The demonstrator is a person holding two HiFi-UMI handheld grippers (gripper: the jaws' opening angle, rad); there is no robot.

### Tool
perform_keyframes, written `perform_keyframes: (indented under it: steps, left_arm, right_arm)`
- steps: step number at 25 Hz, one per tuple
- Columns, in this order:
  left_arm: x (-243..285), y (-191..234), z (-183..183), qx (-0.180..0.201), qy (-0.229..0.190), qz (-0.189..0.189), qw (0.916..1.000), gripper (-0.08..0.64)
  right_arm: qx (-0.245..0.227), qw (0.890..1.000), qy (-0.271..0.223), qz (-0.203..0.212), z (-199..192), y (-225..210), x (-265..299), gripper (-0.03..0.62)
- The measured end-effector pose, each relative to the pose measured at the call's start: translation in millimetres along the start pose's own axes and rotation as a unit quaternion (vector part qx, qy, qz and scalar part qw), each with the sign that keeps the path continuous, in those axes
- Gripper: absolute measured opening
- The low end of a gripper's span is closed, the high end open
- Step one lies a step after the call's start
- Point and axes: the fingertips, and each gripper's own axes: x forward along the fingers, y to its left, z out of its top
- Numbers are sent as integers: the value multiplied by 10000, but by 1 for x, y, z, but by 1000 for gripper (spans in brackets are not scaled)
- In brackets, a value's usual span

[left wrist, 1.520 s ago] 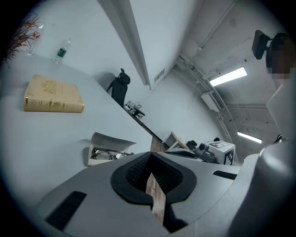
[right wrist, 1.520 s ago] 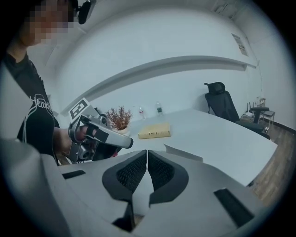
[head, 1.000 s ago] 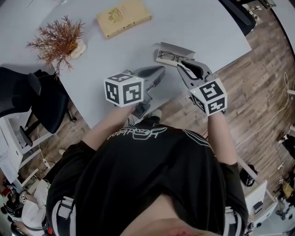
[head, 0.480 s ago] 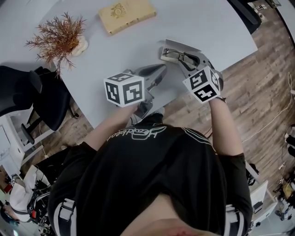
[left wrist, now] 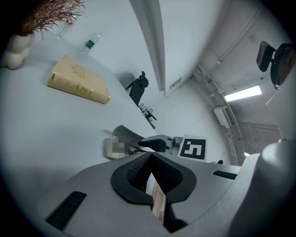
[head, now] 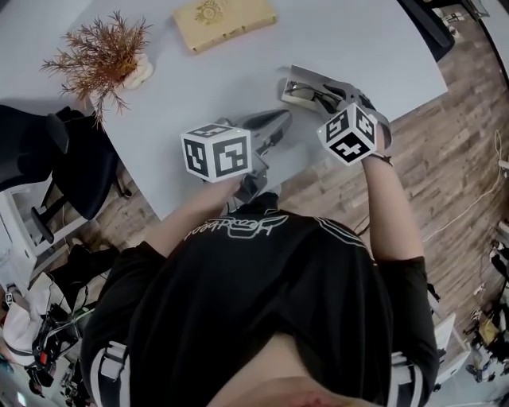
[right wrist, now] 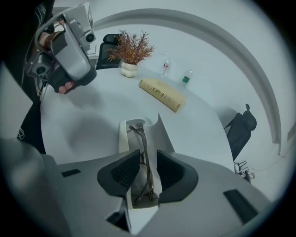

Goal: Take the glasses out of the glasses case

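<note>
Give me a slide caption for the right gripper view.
Right claw, open, straddles the glasses lying in their open case.

Setting: office meeting room. Evidence: large pale conference table (head: 159,119); black swivel chair (head: 56,167) at 9 o'clock; wood-plank floor (head: 453,159) at 3 o'clock; water bottles (right wrist: 186,78); book (head: 224,20) at 12 o'clock; dried plant (head: 99,56) at 11 o'clock.

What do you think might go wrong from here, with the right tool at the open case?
1. The right tool has its open jaws on either side of the thin glasses; closing hard may bend them, or they may slip free.
2. The left tool is shut and away from the case, so the unheld case may lift or slide with the glasses.
</note>
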Motion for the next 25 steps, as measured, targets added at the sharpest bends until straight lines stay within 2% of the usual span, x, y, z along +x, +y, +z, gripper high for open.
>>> perform_keyframes:
  steps: [8,15,25]
  left_arm:
    - [-3,7,-3,-93,18,43,9999,6]
    - [-2,10,-2,-133,-1,41,9999,6]
    - [-2,13,0,-82,-43,110,9999,6]
  right_arm:
    - [-147,9997,194,-16,-5,-1,8,83]
    - [-234,9993,298,-30,-8,3,11,37]
    - [-396,9982,460,17,-12,2,15,23]
